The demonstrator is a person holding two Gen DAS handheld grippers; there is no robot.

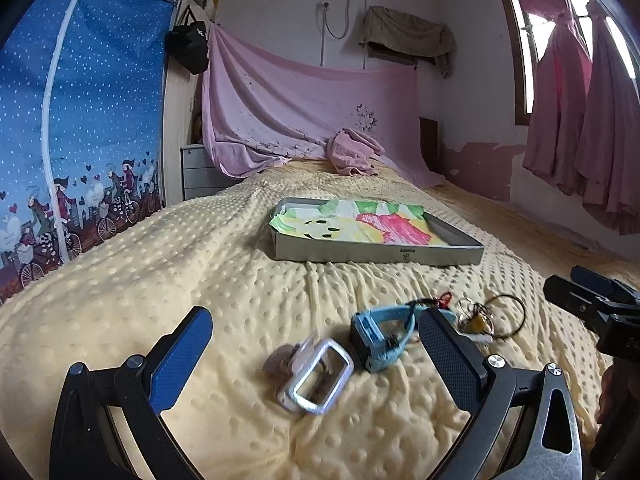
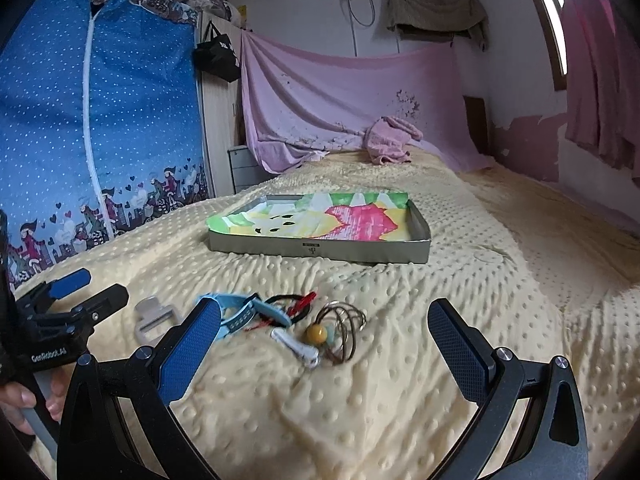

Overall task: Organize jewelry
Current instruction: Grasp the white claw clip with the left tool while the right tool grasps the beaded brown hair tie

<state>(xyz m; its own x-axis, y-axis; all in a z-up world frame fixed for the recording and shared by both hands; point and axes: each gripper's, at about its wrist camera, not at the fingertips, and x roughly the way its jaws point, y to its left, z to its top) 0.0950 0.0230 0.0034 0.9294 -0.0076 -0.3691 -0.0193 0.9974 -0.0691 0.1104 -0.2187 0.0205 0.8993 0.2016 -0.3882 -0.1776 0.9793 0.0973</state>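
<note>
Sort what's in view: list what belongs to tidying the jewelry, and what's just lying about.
For the job:
blue watch
pale watch case
wire bangles
amber bead
white clip
grey tray
left gripper, right gripper, both open

Lying about:
pink towel
black bag
yellow blanket

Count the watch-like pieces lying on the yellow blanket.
2: a blue strapped watch mid-pile, and a pale lilac rectangular watch frame to its left, nearest the left tongs. The tangle may hide others.

White lettering on the left gripper (image 2: 86, 294) body reads, apparently, "GenRobot.AI"; the tray (image 2: 320, 249) label is illegible.
</note>
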